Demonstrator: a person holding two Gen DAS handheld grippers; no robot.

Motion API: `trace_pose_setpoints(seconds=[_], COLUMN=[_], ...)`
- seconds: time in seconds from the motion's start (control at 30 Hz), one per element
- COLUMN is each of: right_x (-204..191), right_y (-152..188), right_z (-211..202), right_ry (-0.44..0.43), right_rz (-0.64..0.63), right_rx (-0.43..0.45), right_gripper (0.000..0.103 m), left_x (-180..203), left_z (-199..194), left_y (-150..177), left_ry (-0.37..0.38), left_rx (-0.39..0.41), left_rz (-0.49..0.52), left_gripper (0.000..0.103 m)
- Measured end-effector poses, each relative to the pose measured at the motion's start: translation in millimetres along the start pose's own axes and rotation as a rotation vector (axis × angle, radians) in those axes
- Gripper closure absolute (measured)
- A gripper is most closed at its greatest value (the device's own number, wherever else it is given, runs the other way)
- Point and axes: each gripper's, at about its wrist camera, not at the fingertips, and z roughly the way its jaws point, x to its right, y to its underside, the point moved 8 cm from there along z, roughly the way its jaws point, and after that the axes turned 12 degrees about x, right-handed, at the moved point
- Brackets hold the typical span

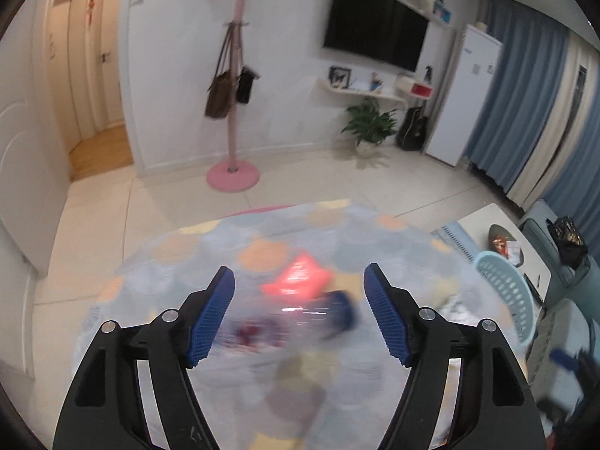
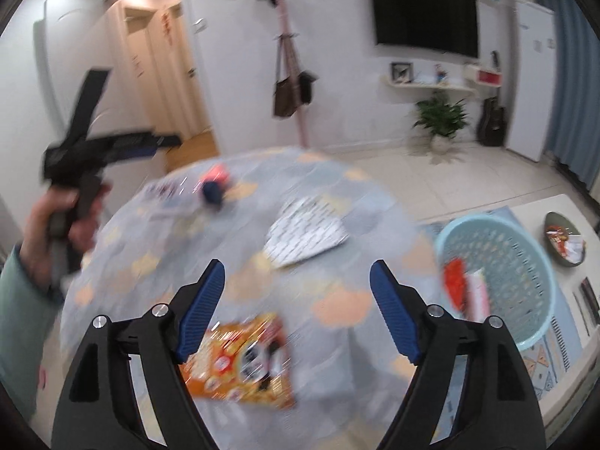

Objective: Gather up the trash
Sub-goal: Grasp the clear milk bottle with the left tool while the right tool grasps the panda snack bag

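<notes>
Right gripper [image 2: 296,281]: fingers spread, nothing between, above orange snack packet [image 2: 243,363] on tabletop [image 2: 337,337].
Left gripper [image 1: 300,288]: fingers spread, empty, over blurred red wrapper [image 1: 298,277].
Basket [image 2: 498,273]: beside tabletop, holding red trash.

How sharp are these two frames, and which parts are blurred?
Left wrist: table and red wrapper smeared by motion, room behind fairly sharp, left gripper crisp. Right wrist: orange packet, basket and hand blurred, right gripper crisp; fisheye bends both.
</notes>
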Motion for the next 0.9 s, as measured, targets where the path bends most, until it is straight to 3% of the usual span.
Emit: trace_pose_setpoints(seconds=[0.17,0.3,0.5,0.67,0.9], right_x=[-30,-43,-51,-46,-24], right_y=[51,91,86,83,68], right_z=[6,9,13,20,29], right_ry=[-0.047,-0.102,-0.137,-0.109,-0.021], right_rz=[-0.049,-0.005,-0.009,-0.024,-0.017], right_rx=[-0.121,-0.232,-0.234,-0.220,-0.192], right_gripper=[0.027,0.026,0.027,0.027,0.027], left_x=[-35,-51,-51,-35,-11], left_z=[29,40,25,3,-2], left_y=[12,35,60,86,102], left_ry=[0.015,0.060,0.158,0.266,0.257], left_rx=[-0.112,-0.207,-0.278,-0.332,-0.325], left_rz=[-0.017,-0.043,-0.070,-0.084,-0.077], left_gripper=[0.031,0.031,0.031,0.031,0.025])
